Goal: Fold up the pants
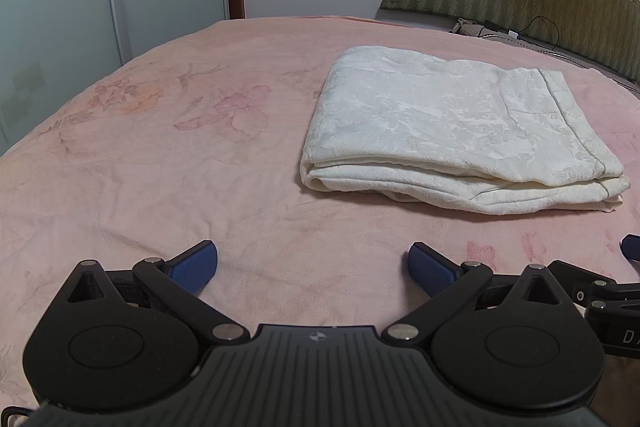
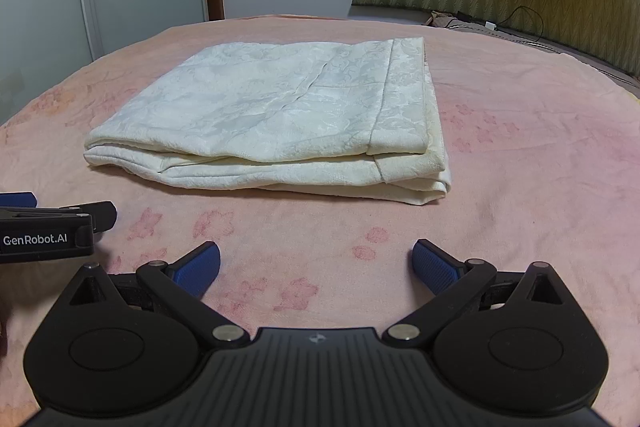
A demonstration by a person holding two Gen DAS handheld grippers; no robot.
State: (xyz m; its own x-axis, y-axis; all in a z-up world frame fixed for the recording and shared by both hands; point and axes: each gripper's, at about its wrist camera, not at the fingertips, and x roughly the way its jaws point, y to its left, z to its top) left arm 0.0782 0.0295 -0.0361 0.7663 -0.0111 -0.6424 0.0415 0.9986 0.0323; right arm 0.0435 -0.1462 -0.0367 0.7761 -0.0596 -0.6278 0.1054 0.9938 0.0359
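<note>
Bed [image 1: 160, 155]: pink floral cover
Pants [image 1: 452, 131]: folded, white, lying flat
Left gripper [image 1: 313, 269]: fingers spread, empty
Right gripper [image 2: 316, 269]: fingers spread, empty

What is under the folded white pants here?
The folded pants lie on the pink bedspread. Stacked fabric layers show at their near edge; whatever lies beneath or between them is covered.

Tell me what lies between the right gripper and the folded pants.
Nothing but bare pink bedspread: the right wrist view shows no object between the open right gripper and the folded cream pants.
</note>
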